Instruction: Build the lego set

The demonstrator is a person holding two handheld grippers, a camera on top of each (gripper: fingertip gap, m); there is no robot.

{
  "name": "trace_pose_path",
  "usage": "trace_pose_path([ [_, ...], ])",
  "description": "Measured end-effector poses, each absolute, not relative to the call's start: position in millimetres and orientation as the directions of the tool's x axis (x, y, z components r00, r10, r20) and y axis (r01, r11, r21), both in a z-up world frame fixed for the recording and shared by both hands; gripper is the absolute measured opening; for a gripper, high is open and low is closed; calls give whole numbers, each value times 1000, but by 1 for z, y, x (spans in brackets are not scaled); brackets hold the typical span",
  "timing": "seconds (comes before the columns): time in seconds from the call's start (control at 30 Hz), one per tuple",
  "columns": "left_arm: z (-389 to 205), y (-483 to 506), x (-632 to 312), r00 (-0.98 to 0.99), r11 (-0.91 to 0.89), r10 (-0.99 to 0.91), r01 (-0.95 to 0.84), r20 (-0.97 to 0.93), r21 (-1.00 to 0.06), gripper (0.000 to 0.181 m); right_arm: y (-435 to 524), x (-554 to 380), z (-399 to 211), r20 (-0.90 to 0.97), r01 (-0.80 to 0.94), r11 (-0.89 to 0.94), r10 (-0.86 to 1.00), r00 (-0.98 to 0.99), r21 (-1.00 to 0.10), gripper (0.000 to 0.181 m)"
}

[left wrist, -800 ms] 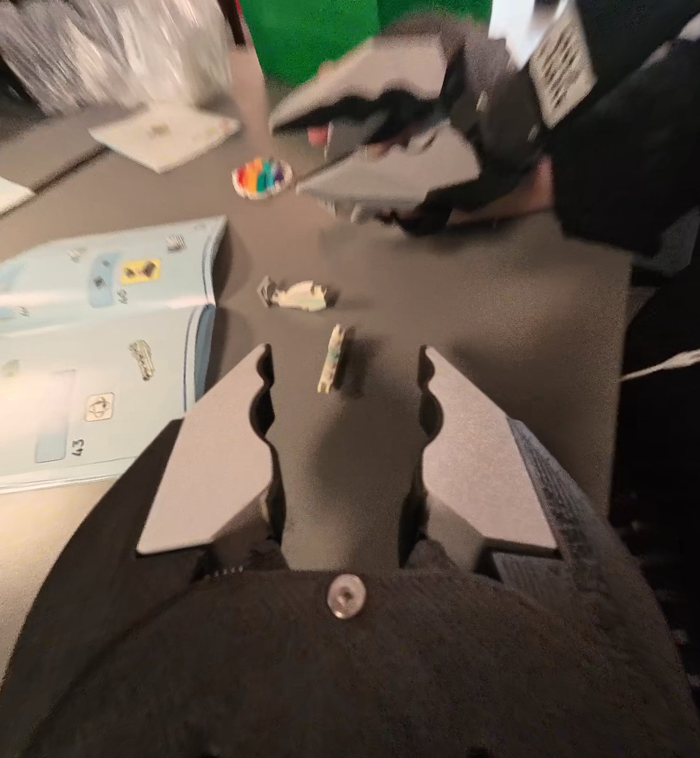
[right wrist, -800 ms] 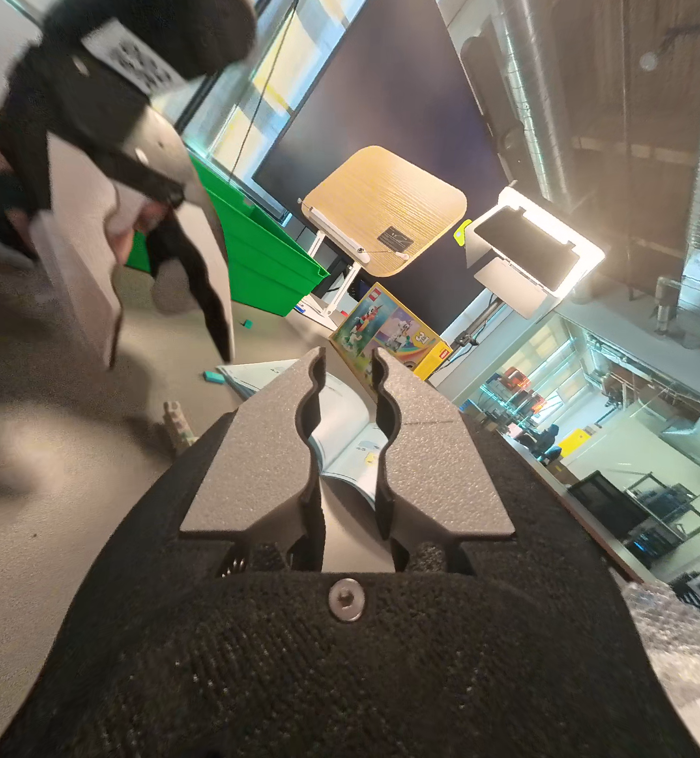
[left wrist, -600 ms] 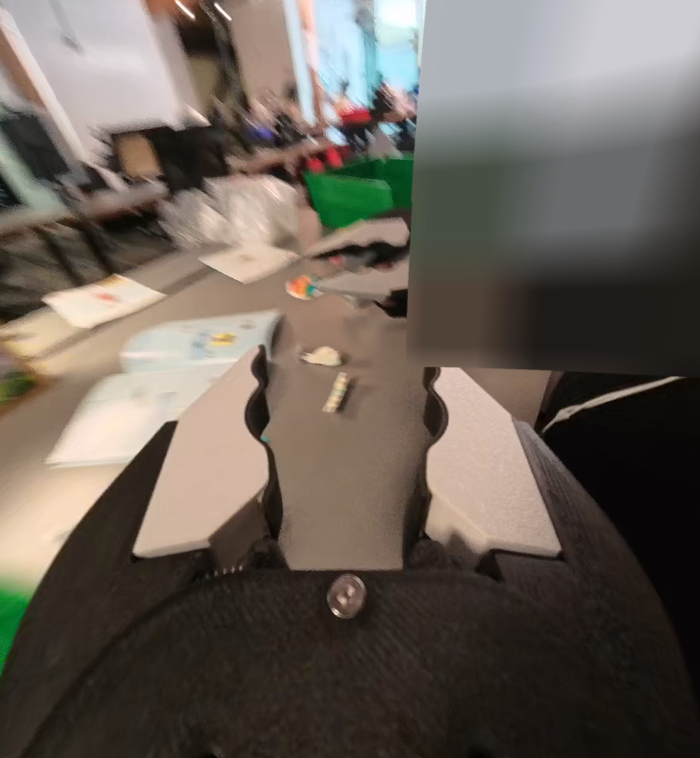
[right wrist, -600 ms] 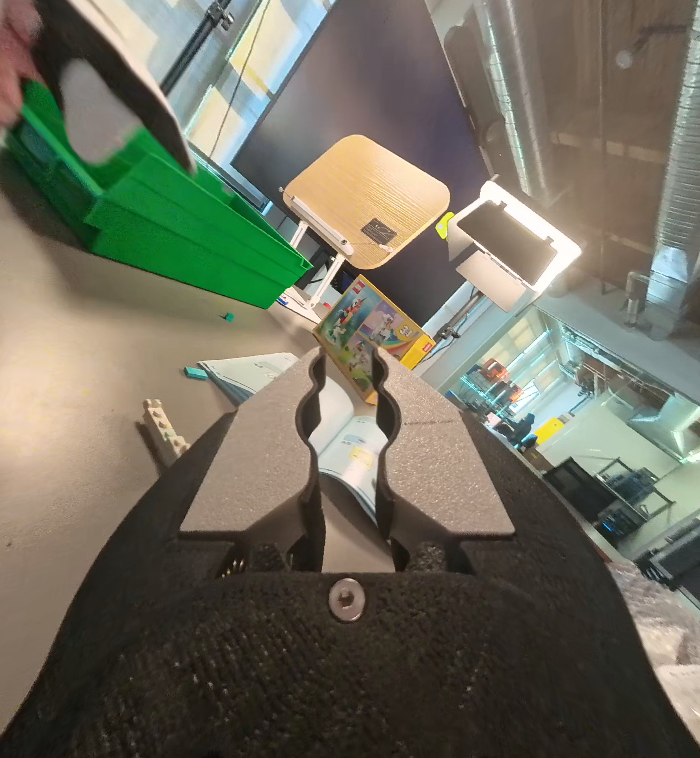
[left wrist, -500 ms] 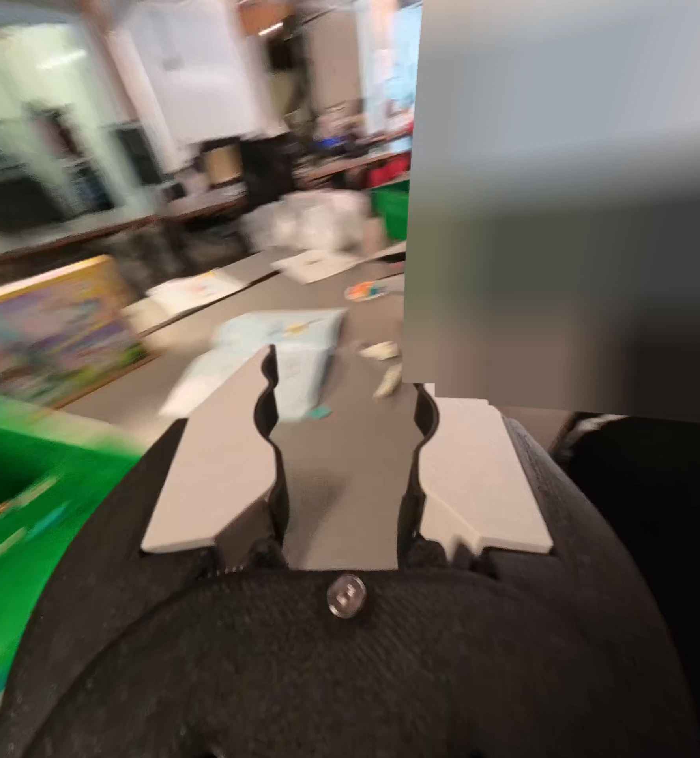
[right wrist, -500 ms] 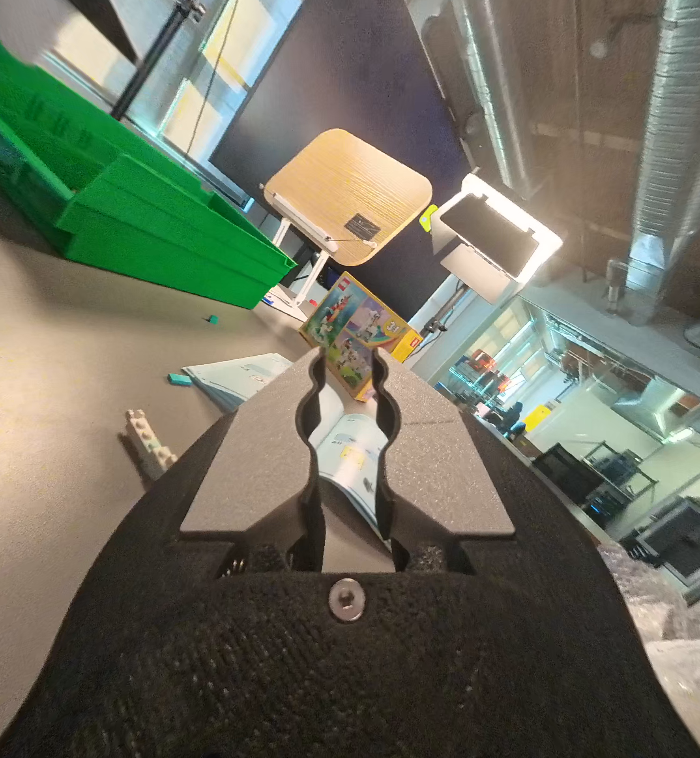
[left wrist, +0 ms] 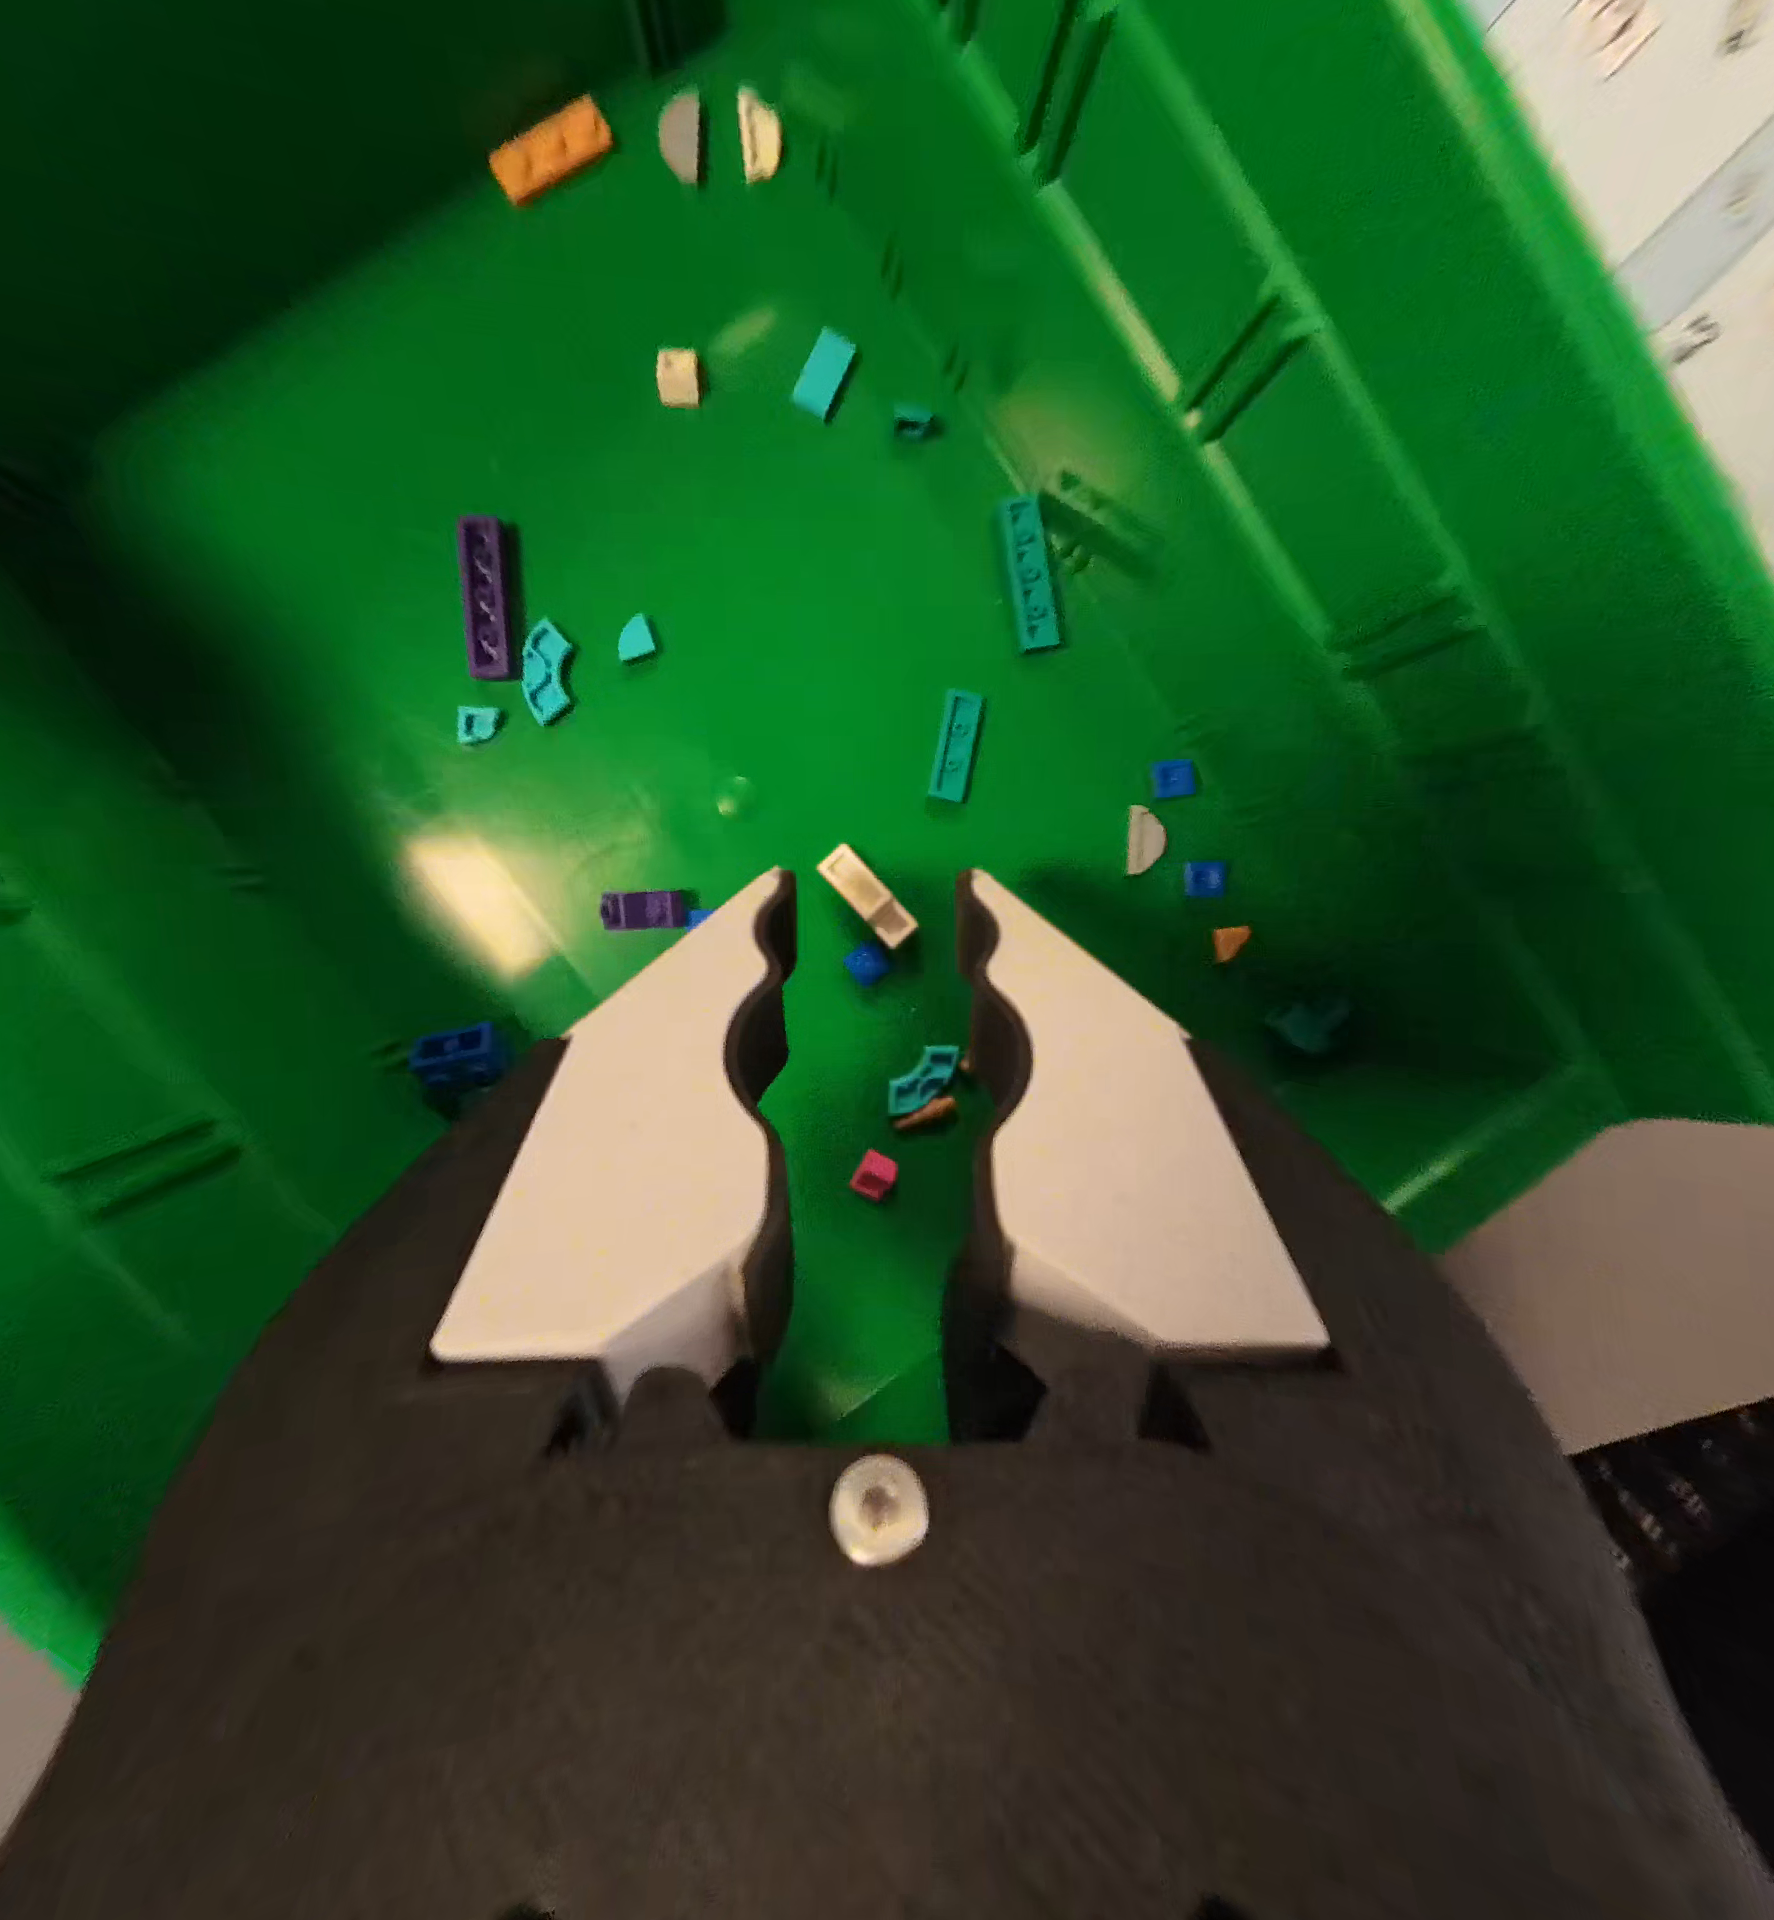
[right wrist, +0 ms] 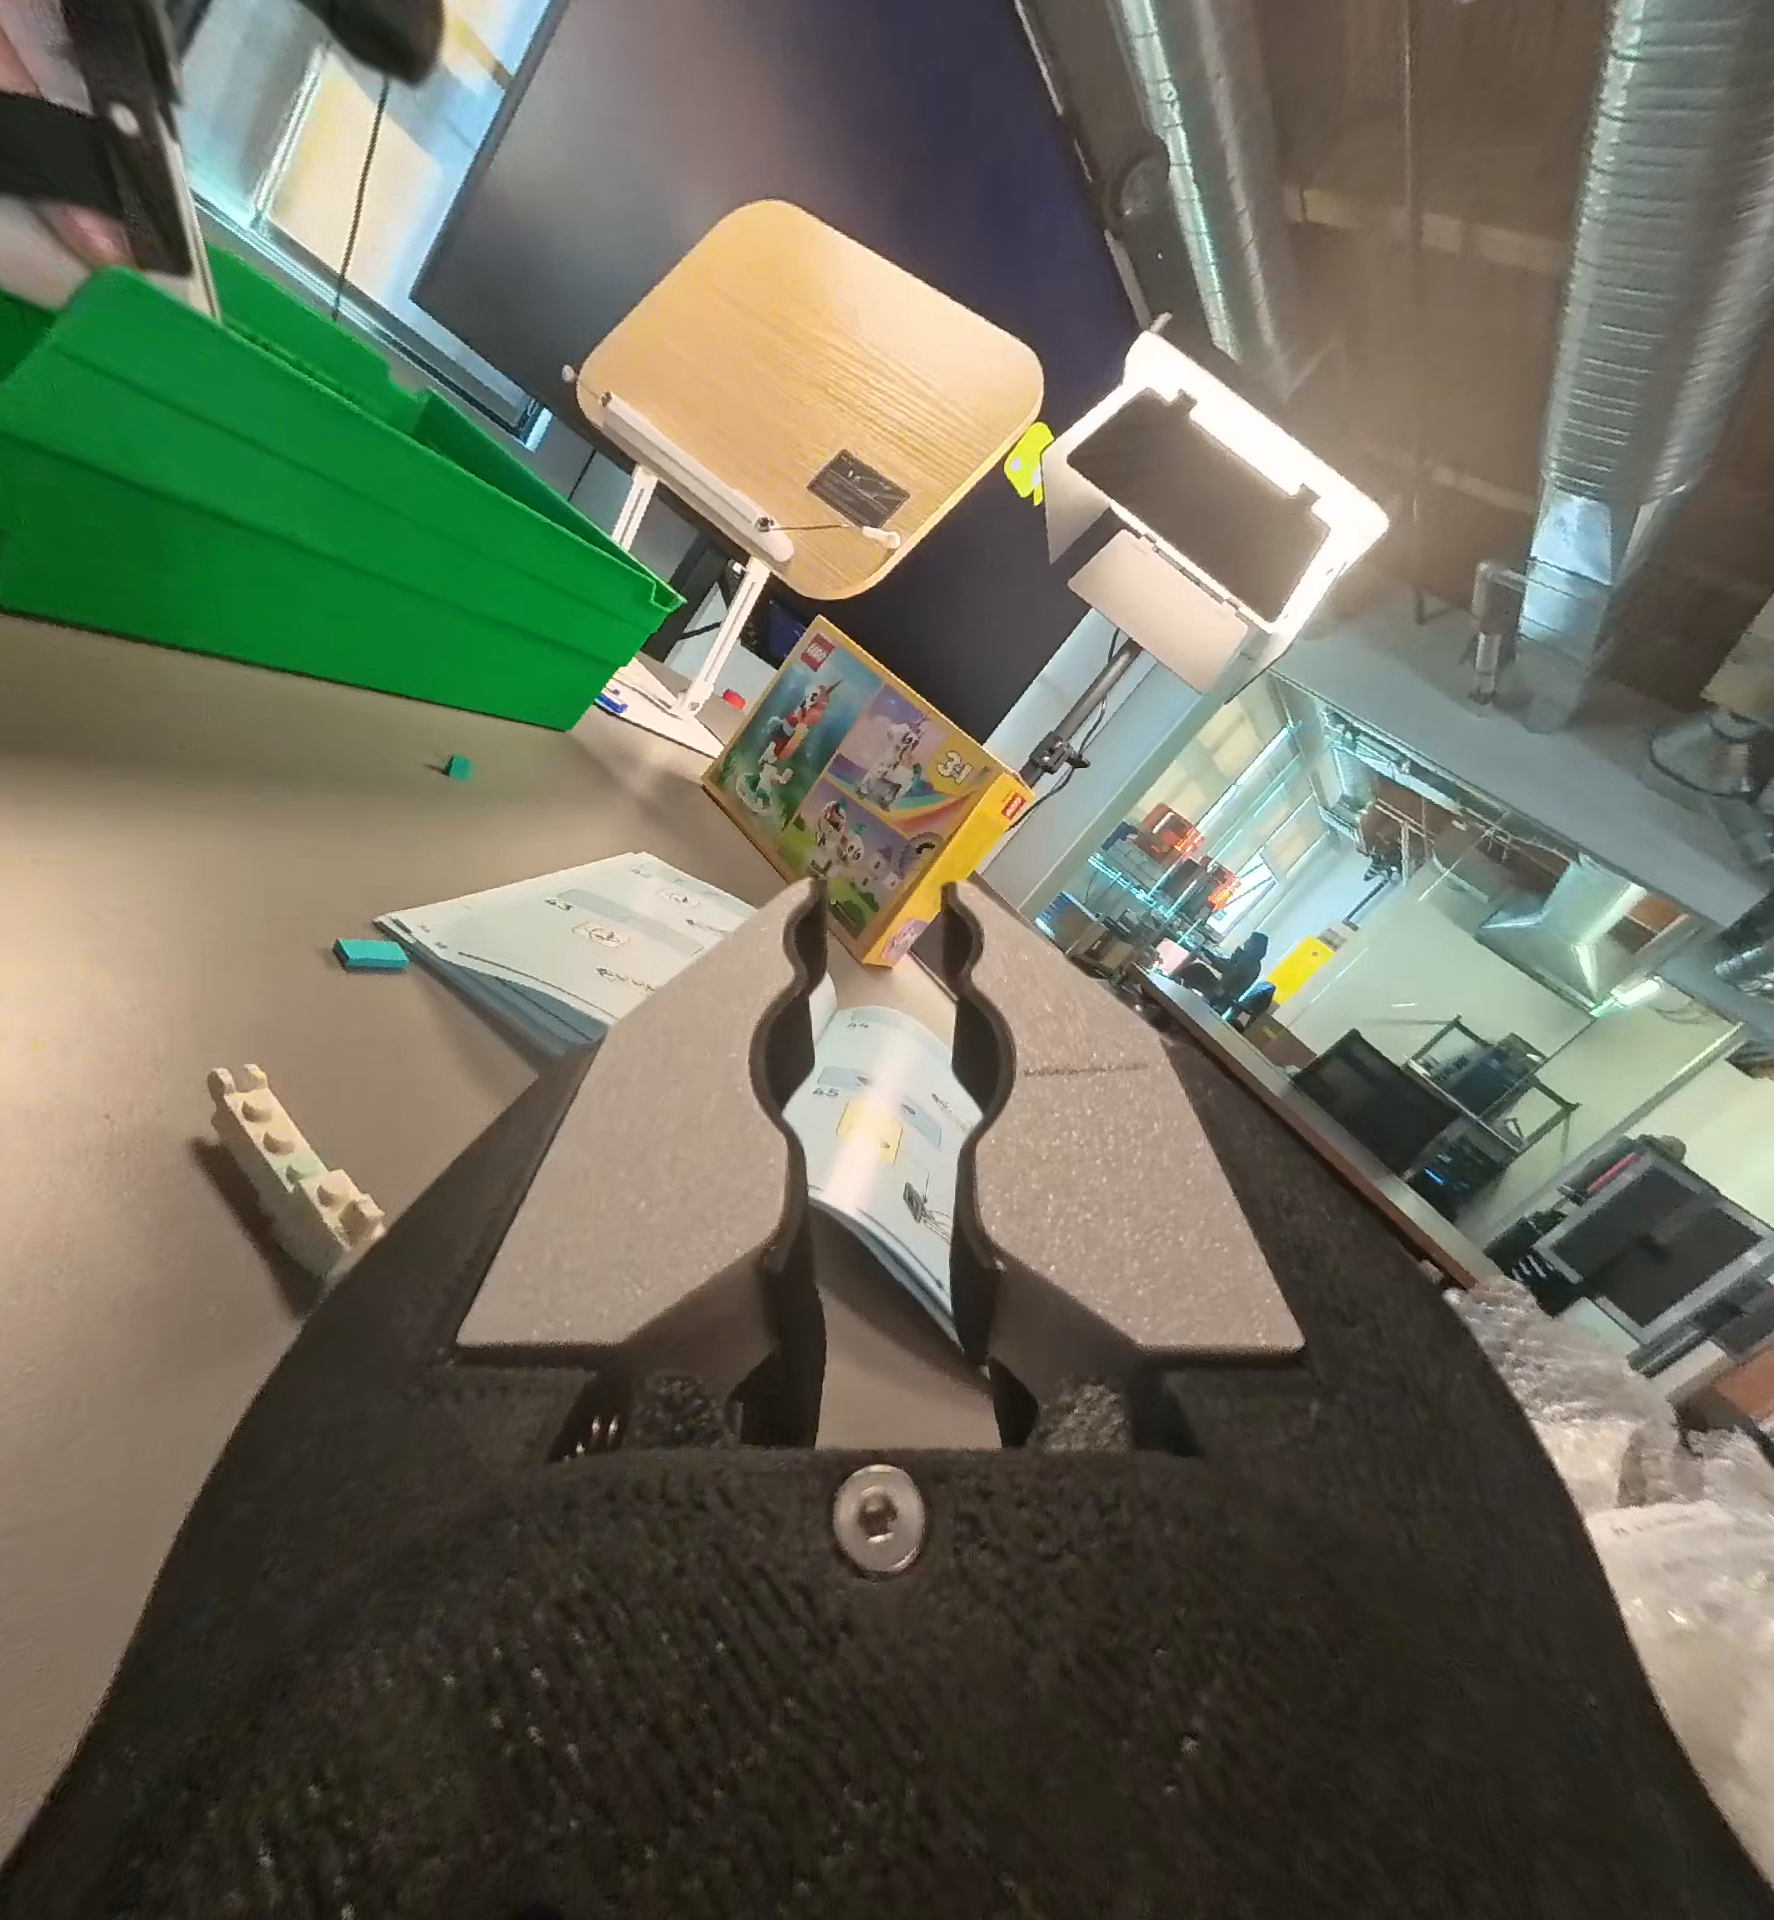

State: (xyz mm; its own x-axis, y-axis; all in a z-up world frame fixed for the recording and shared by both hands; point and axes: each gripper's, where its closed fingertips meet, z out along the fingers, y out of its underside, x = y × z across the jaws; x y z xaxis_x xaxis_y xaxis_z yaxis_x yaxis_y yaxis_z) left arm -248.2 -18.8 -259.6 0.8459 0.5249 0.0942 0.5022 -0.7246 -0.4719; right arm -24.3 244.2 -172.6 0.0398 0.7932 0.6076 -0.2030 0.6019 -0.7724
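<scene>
Above the green bin (left wrist: 1278, 436), both hand-held grippers, left (left wrist: 875, 883) and right (right wrist: 875, 896), gape slightly, empty.

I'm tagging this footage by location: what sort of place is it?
Probably a workshop or lab, not a home. The right wrist view shows exposed metal ducts overhead, a glass partition with benches and equipment behind it, and a grey work table carrying a green parts bin and a toy set box.
</scene>
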Motion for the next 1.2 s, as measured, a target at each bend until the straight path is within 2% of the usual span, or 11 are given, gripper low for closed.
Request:
trace_pose_path([
  [0.2,-283,-18,-242,795,-719,582,601,169,-349,41,245,-24,-173,599,-207,591,800,30,-780,20],
  [0.33,-284,-22,-245,799,-729,586,592,134,-342,27,240,-23,-174,602,-217,590,798,12,-778,19],
  [0.4,-286,-23,-243,818,-752,563,567,121,-334,8,237,-23,-174,610,-222,596,793,6,-772,19],
  [0.5,-286,-22,-242,841,-776,536,526,74,-348,8,234,-21,-172,620,-232,604,785,4,-763,19],
  [0.63,-272,-12,-242,855,-758,519,466,12,-456,7,231,-18,-168,620,-250,602,784,8,-758,19],
  [0.7,-248,0,-218,869,-730,493,440,42,-524,8,230,-16,-166,614,-258,595,789,8,-761,19],
  [0.83,-167,50,-124,972,-588,210,211,104,-781,7,226,-13,-165,598,-273,573,802,-7,-772,19],
  [0.9,-143,71,-86,988,-494,91,154,125,-856,7,223,-13,-163,588,-289,556,809,-29,-779,19],
  [1.07,-124,116,-37,996,-271,-81,-45,-23,-962,7,202,-5,-162,522,-324,448,832,-190,-833,18],
  [1.2,-131,149,-17,949,-79,-71,-311,-306,-947,7,186,5,-160,371,-296,270,850,-375,-916,17],
])
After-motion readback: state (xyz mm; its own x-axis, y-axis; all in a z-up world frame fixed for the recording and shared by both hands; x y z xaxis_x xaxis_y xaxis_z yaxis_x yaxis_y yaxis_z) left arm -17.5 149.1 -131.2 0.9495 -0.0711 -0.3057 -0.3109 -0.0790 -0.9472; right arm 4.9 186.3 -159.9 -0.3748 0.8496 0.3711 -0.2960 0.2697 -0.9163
